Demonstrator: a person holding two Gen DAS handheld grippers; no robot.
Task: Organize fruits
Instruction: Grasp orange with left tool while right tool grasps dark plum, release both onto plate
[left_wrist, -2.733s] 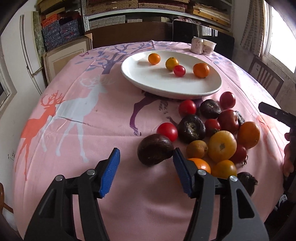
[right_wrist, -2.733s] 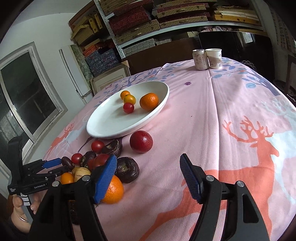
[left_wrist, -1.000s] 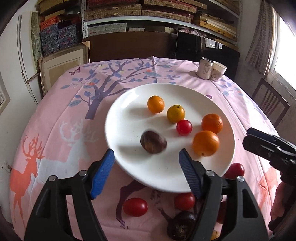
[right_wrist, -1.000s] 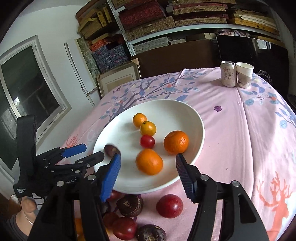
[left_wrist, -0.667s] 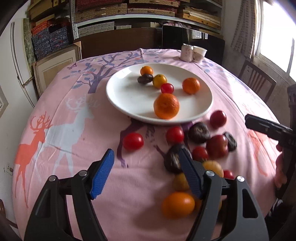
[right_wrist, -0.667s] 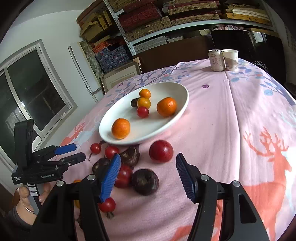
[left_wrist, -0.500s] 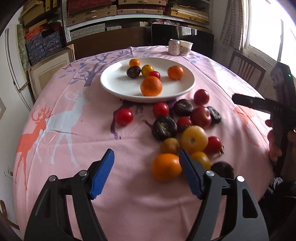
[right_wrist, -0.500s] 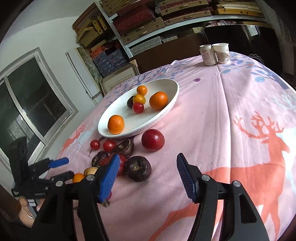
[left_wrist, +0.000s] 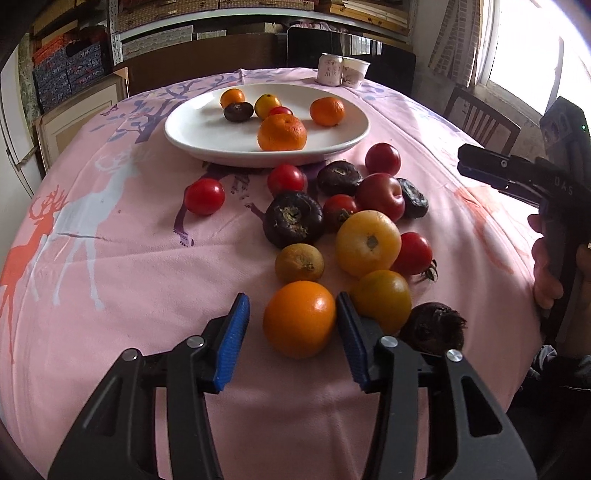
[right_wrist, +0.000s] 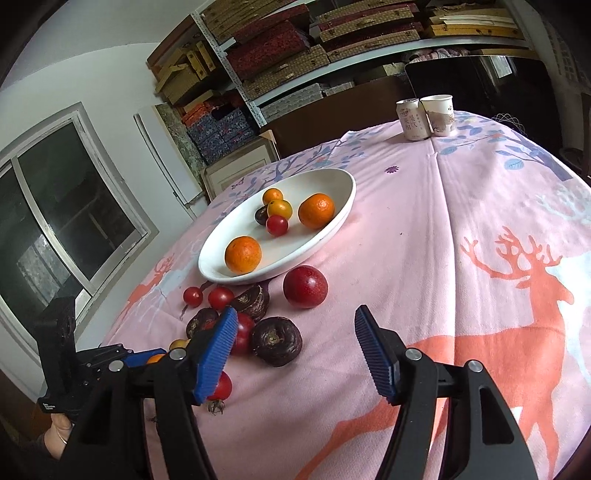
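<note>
My left gripper (left_wrist: 291, 339) is open, its blue pads on either side of an orange (left_wrist: 299, 319) that lies on the pink tablecloth; the right pad is close to it, the left pad stands apart. A pile of red tomatoes, yellow fruits and dark round fruits (left_wrist: 293, 218) lies beyond it. The white plate (left_wrist: 207, 129) holds several fruits, among them a large orange (left_wrist: 282, 133) and a dark fruit (left_wrist: 238, 111). My right gripper (right_wrist: 295, 350) is open and empty above the cloth, right of a dark fruit (right_wrist: 277, 341) and a red plum (right_wrist: 305, 287). The plate shows in the right wrist view (right_wrist: 332, 229).
A can (right_wrist: 410, 120) and a paper cup (right_wrist: 439, 115) stand at the table's far edge. A wooden chair (left_wrist: 480, 123) stands at the right side. Shelves with boxes line the back wall. The right gripper shows at the left view's right edge (left_wrist: 517, 177).
My left gripper has pulled back from the plate after leaving the dark fruit there, come low to the near side of the pile, and now brackets the orange. The right gripper pulled back.
</note>
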